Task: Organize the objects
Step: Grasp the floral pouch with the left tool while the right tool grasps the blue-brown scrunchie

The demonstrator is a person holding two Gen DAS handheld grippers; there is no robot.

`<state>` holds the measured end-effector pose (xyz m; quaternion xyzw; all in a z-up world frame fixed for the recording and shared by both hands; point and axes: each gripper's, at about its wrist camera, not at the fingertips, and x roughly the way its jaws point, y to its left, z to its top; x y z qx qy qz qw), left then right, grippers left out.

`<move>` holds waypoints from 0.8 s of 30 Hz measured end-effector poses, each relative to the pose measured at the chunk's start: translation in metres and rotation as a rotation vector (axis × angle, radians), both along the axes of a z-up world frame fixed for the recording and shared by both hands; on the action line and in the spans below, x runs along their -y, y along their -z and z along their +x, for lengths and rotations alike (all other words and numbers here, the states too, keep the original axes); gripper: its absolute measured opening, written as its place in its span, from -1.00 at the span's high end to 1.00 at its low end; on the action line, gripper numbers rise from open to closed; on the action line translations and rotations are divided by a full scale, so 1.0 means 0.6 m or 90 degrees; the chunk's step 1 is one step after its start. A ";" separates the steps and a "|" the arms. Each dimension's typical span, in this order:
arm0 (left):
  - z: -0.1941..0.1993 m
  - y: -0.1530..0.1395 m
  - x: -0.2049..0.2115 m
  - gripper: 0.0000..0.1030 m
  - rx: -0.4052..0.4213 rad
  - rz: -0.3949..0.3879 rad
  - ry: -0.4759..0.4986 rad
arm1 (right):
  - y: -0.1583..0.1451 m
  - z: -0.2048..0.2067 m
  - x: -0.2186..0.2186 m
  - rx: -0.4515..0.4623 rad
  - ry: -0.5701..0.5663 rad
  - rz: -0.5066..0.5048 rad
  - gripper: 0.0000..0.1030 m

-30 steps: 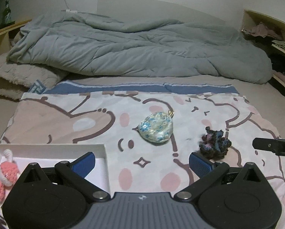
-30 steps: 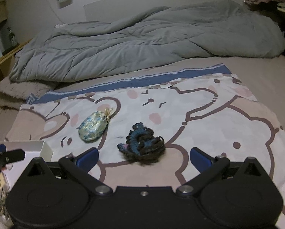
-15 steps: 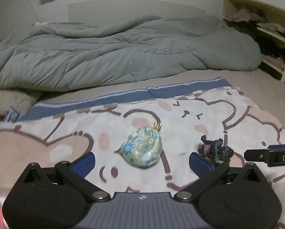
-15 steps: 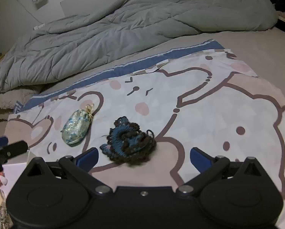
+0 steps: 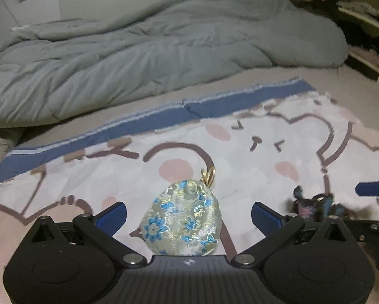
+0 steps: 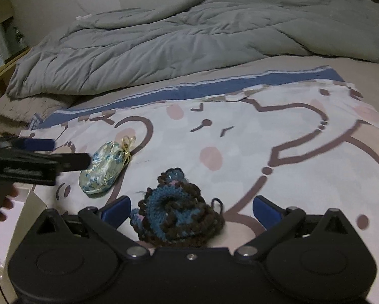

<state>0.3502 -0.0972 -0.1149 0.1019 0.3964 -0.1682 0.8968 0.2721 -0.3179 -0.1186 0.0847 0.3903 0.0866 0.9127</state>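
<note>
Closed in on both targets since a second ago. Left hand-held gripper (image 5: 188, 211) spread wide around the floral pouch (image 5: 183, 217) at 6 o'clock; right hand-held gripper (image 6: 191, 209) likewise wide around the yarn bundle (image 6: 178, 211) on the bed sheet (image 6: 278, 136). Probably ready for squeezing; nothing held yet.

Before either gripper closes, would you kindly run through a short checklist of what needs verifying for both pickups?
1. Left gripper open: ok, fingers spread wide.
2. Floral pouch between the left fingers: ok, roughly centred, both pads apart from it.
3. Right gripper open: ok.
4. Crochet piece between the right fingers: ok, though it sits closer to the left pad, nearly touching it.
5. The two grippers keeping apart: ok, but the left gripper's finger is close by the pouch's side in the right wrist view.
6. White box ready to receive: cannot tell, only a corner shows.
</note>
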 end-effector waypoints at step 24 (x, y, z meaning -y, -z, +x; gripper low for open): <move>0.057 0.084 -0.007 -0.57 -0.079 0.013 -0.025 | 0.061 0.036 -0.038 -0.048 -0.088 -0.023 -0.35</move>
